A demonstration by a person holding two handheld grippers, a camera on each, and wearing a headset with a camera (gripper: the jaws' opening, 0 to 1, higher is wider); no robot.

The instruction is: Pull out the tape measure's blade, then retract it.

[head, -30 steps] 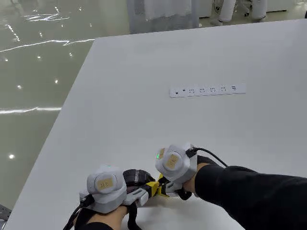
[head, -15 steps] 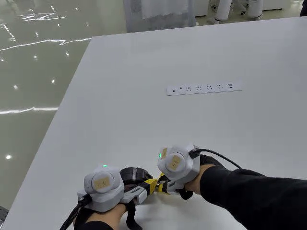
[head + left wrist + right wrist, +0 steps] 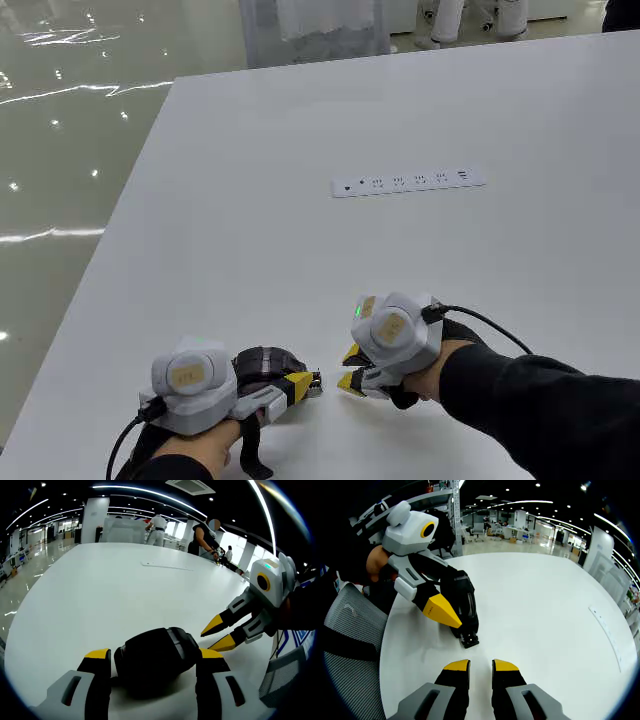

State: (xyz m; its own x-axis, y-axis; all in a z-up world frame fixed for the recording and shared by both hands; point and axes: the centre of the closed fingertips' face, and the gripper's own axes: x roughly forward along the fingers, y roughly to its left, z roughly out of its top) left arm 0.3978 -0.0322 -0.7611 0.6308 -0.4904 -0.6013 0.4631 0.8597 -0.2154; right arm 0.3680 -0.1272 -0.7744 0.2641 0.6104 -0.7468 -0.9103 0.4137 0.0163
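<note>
1. Fingers (image 3: pixel 97 656) of the left gripper (image 3: pixel 155 654) are clamped on either side of the black tape measure (image 3: pixel 464 597). They pin its case low on the white table (image 3: pixel 300 150), near the edge closest to the person.
2. On the right gripper (image 3: pixel 481 666) the fingers (image 3: pixel 457 666) are drawn nearly together. Only a narrow slot is left between the yellow tips, and nothing sits in it.
3. The 2 grippers point at each other, tips near but apart. The end hook (image 3: pixel 469 640) pokes out at the mouth of the case, just ahead of the right tips and not touching them.
4. No length of blade shows outside the case. From where I stand, the step in hand looks like the reach for the hook, with the pull itself not yet made.
5. The next move calls for the right gripper to cross that small gap, coming in low because the hook lies close to the table. The slot looks tight for the tab, so the tips may need to part a little before they pinch.
6. After that, the draw should run straight away from the case while the left gripper holds firm, or the case may slide along with the blade.
7. A power strip (image 3: pixel 408 182) lies well apart, farther up the table, off the likely line of the pull.
</note>
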